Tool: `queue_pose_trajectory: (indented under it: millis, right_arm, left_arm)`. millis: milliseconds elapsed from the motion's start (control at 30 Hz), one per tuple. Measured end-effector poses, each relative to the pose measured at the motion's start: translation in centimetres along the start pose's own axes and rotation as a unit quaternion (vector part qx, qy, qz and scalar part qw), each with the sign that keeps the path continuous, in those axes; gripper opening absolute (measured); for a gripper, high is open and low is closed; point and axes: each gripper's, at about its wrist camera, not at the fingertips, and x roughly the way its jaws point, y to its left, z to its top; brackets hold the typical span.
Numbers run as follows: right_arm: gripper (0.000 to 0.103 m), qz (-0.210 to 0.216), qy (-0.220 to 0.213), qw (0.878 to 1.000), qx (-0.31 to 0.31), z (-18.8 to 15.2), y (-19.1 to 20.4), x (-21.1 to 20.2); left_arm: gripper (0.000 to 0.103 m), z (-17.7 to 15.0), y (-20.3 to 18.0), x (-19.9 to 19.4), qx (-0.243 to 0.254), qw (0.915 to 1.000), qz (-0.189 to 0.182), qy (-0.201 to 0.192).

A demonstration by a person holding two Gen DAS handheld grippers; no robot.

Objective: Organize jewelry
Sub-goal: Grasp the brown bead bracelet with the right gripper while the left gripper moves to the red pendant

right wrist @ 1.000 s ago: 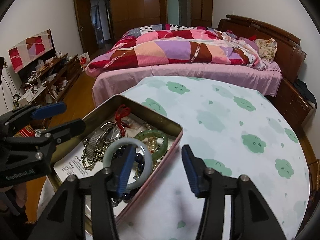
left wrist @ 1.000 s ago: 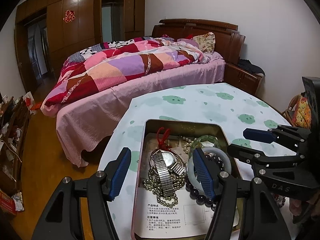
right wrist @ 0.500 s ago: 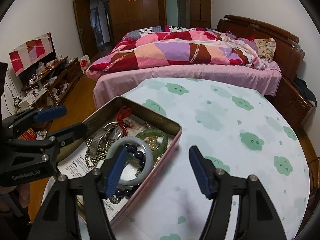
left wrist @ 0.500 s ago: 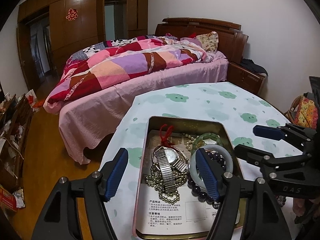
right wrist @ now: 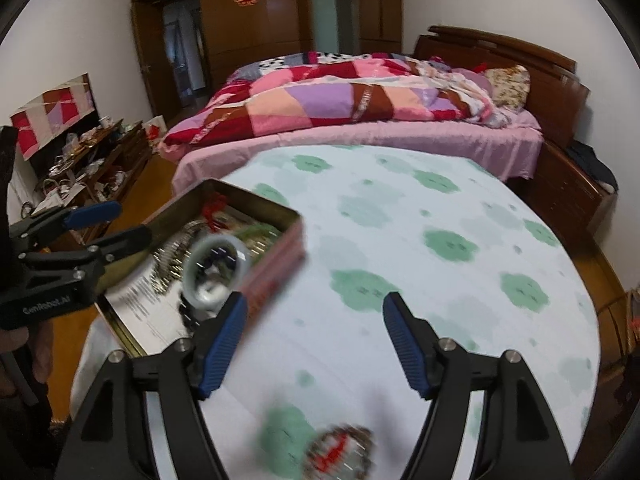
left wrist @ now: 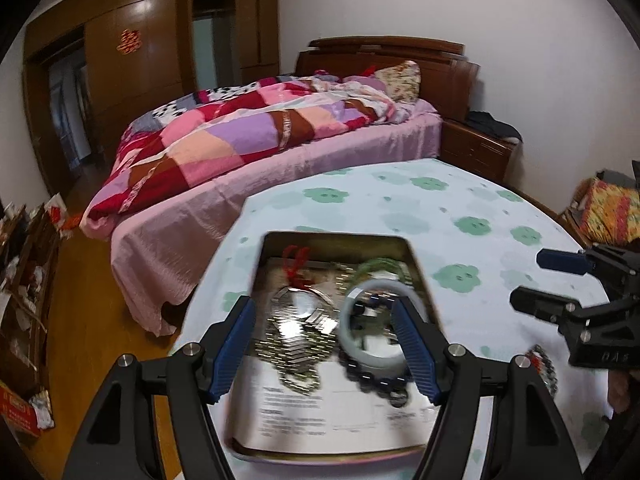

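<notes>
An open metal tin (left wrist: 335, 240) (right wrist: 276, 210) sits on the table's left side. It holds a metal-band watch (left wrist: 302, 312), a pale jade bangle (left wrist: 378, 330) (right wrist: 214, 268), a green bangle (left wrist: 378, 268), a dark bead bracelet (left wrist: 376, 380), a red cord and chains over a printed leaflet (left wrist: 332, 404). My left gripper (left wrist: 325, 350) hovers open and empty above the tin. My right gripper (right wrist: 314, 344) is open and empty over bare tablecloth right of the tin. A blurred red-and-silver piece (right wrist: 340, 454) (left wrist: 542, 364) lies on the cloth below it.
The round table (right wrist: 440, 240) has a white cloth with green cloud prints. A bed with a patchwork quilt (left wrist: 256, 136) stands just beyond the table. A cluttered low cabinet (right wrist: 92, 156) lines the left wall. A wooden nightstand (left wrist: 476, 152) is at the back right.
Both grippers have pulled back and risen; the tin looks smaller and farther. The right gripper has shifted right off the tin, bringing the red-and-silver piece into view. Both stayed open.
</notes>
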Motion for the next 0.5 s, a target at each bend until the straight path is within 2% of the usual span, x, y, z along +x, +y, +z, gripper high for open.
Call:
queue_pose_trajectory:
  millis: [233,400,467,500]
  right_arm:
    - [0.075,-0.024,0.003,0.998,0.05,-3.0,-4.1,-1.9]
    - [0.075,-0.034,0.01,0.997,0.069,-5.6,-5.7,-3.0]
    - [0.071,-0.033,0.018,0.997,0.075,-6.7,-6.2,-3.2]
    - [0.062,-0.03,0.021,0.996,0.076,-7.0,-6.2,-3.2]
  left_arm:
    - [0.071,-1.0,-4.1,-0.3,0.043,0.9987,-0.026,0.006]
    - [0.071,-2.1,-6.5,-0.2,0.066,0.997,-0.036,0.018]
    - [0.071,-2.5,-7.3,-0.1,0.073,0.9963,-0.038,0.024]
    - [0.071,-2.7,-7.6,0.0,0.077,0.9959,-0.04,0.025]
